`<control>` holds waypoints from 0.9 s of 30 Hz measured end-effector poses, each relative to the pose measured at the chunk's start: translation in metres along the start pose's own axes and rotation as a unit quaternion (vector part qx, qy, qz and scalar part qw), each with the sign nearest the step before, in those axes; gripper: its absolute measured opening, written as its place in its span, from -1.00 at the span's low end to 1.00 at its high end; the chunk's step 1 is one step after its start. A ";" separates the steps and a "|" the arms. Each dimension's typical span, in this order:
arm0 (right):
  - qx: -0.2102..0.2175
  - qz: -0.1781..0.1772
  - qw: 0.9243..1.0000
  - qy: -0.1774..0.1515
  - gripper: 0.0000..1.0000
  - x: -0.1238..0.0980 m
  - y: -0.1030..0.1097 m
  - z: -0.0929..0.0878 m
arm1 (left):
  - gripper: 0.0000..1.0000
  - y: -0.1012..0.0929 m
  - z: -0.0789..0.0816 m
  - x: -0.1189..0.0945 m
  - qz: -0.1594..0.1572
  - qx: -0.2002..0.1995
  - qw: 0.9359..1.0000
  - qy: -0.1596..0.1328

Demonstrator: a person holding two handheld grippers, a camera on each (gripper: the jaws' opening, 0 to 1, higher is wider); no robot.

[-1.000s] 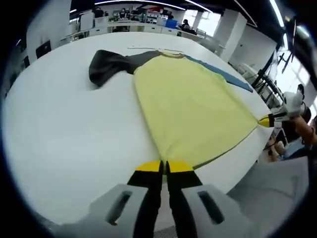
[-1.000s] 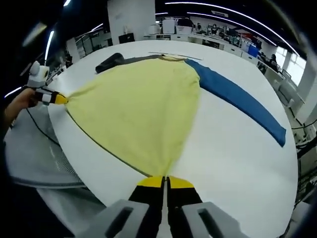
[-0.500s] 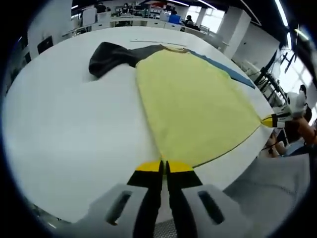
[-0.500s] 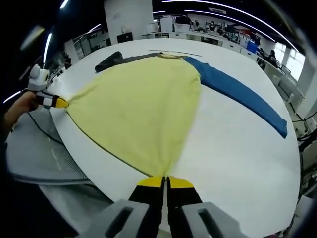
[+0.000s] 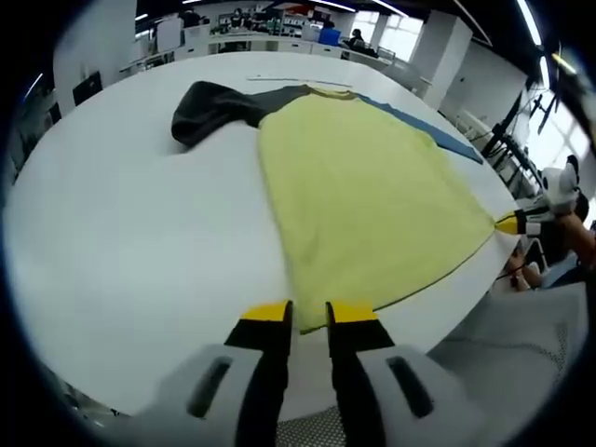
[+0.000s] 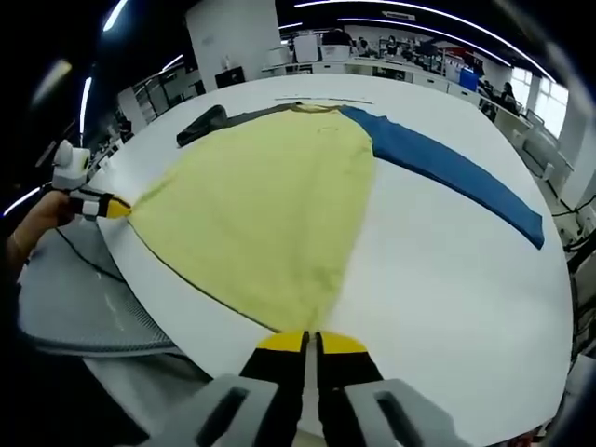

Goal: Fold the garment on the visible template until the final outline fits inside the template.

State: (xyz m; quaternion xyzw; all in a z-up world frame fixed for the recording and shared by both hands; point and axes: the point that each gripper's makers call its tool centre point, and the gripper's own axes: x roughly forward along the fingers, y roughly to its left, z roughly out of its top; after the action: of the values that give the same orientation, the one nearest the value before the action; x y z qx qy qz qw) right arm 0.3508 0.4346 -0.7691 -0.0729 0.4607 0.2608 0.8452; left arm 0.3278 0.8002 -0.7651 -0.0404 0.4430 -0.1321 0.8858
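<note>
Yellow garment (image 5: 372,196) flat on table (image 5: 130,242) | left gripper (image 5: 308,313) parted at hem | right gripper (image 6: 310,341) pinching hem

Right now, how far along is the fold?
Done: the shirt lies spread flat on the table, dark sleeve and blue sleeve out to the sides. In hand: the right gripper is shut on one hem corner; the left gripper is open at the other. Left: every fold; none shows yet.
</note>
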 end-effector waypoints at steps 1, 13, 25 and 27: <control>0.001 0.001 1.000 -0.003 -0.94 -0.001 0.000 0.001 | -0.62 -0.001 0.003 -0.001 -0.005 -0.009 1.000 -0.011; 0.013 -0.016 0.999 -0.037 0.27 -0.009 -0.018 0.024 | 0.28 -0.008 0.037 -0.011 -0.015 0.043 0.995 -0.093; 0.037 -0.026 0.996 -0.082 0.81 -0.027 -0.066 0.061 | 0.72 -0.022 0.059 -0.021 -0.026 0.054 0.991 -0.122; 0.042 -0.035 0.995 -0.089 0.86 -0.030 -0.079 0.068 | 0.78 -0.024 0.063 -0.024 -0.028 0.054 0.990 -0.128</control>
State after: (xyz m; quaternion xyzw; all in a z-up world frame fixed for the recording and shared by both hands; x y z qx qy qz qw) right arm 0.4279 0.3811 -0.7159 -0.0304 0.3915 0.2172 0.8936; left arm 0.3592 0.7801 -0.7045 -0.0216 0.3174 -0.1740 0.9319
